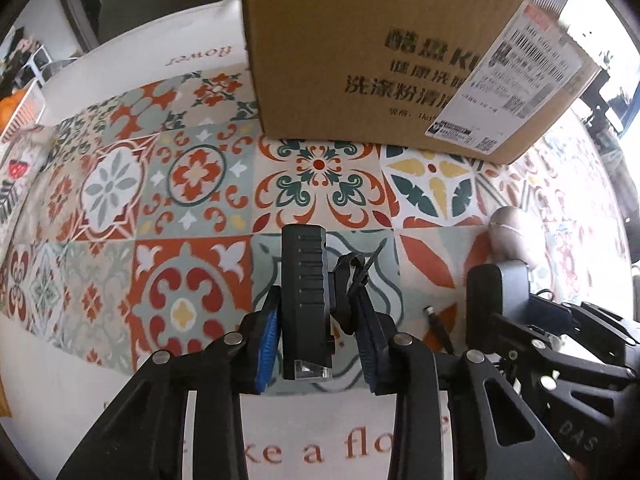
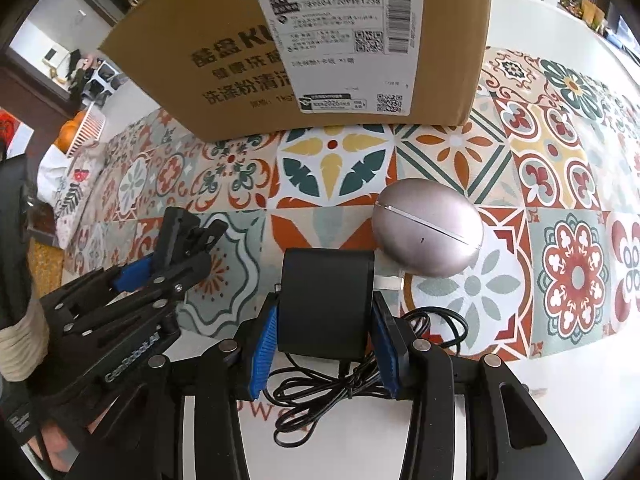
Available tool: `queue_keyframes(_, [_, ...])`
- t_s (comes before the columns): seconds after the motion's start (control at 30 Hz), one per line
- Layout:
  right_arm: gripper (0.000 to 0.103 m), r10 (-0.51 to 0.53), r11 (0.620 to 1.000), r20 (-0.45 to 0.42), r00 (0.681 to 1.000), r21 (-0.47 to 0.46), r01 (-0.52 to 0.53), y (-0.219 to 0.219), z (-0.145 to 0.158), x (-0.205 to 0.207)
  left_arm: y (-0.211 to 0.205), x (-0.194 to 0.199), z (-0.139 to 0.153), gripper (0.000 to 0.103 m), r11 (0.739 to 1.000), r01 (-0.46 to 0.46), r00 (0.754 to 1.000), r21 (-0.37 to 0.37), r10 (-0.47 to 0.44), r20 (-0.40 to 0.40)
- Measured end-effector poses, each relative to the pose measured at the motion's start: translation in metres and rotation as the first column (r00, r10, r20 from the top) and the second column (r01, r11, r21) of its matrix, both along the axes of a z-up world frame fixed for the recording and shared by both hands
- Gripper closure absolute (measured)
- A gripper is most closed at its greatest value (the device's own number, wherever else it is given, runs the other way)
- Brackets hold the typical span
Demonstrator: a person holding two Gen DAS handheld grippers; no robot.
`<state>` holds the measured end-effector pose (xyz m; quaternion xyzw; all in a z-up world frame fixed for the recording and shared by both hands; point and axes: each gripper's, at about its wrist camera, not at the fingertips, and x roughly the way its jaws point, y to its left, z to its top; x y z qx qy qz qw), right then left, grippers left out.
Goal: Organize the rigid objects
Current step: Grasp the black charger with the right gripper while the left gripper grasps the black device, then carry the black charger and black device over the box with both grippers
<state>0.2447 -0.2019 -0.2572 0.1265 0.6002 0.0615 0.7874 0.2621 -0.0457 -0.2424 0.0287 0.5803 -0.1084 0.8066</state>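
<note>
In the left wrist view, the left gripper (image 1: pixel 320 320) is seen at lower centre, pressed onto a black ribbed block (image 1: pixel 305 280) whose long axis runs up the frame, along the fingers. A small black clip (image 1: pixel 352 276) sits against the block's right side. The cardboard box (image 1: pixel 384 52) stands directly above in the frame, well apart across the patterned desk (image 1: pixel 120 184).

In the right wrist view, the right gripper (image 2: pixel 325 340) is pinching a black adapter (image 2: pixel 326 300), its cord (image 2: pixel 360 384) bunched below. A silver egg-shaped case (image 2: pixel 428 228) lies just up and right of it. The same box fills the top, so both held things likely need lifting up and forward, neither hand clearly nearer.
</note>
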Motion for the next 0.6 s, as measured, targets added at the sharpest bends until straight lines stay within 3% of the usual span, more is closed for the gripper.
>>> queue_keyframes(0.6, [0.061, 0.009, 1.000, 0.155, 0.988, 0.003, -0.010, 0.000, 0.064, -0.026, 0.006, -0.041, 0.077, 0.069, 1.000, -0.018, 0.986, -0.024, 0.022, 0.167])
